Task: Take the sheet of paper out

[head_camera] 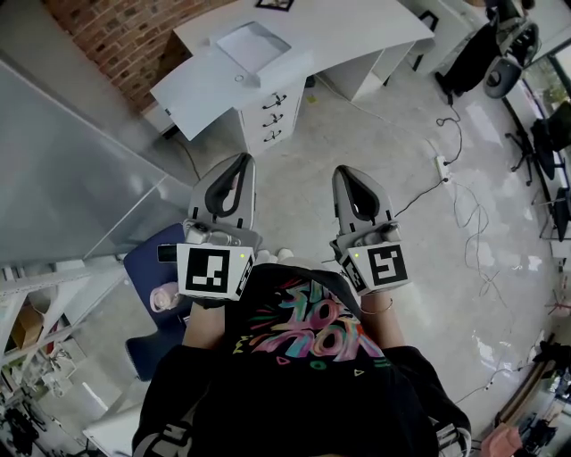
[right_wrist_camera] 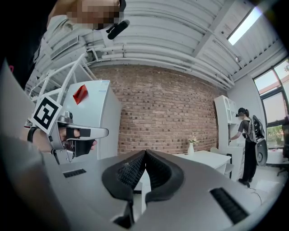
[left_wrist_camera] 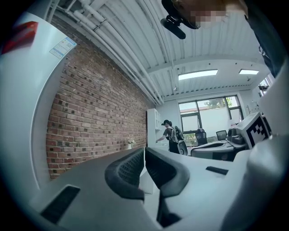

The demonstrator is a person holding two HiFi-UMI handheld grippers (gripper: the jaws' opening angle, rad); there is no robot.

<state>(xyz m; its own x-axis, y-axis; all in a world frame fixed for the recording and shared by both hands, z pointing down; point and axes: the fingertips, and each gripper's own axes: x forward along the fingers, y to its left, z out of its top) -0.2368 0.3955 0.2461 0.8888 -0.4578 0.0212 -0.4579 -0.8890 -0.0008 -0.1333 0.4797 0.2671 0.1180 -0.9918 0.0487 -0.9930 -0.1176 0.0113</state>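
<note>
Approach comes first: I should carry the left tool [head_camera: 242, 161] and right tool [head_camera: 343, 171], both closed on nothing, level toward the tabletop [head_camera: 357, 31], opening one only near the paper's edge. What I take for the sheet [head_camera: 252, 43] lies flat in a white tray [head_camera: 282, 56] there, well apart from both; its long axis is too small to tell.

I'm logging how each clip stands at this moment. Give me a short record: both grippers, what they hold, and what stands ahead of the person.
left gripper: jaws together, empty, held level
right gripper: jaws together, empty, held level
ahead: white desk with drawer unit
behind desk: brick wall
floor: cables on the right
task: not begun, nothing gripped
</note>
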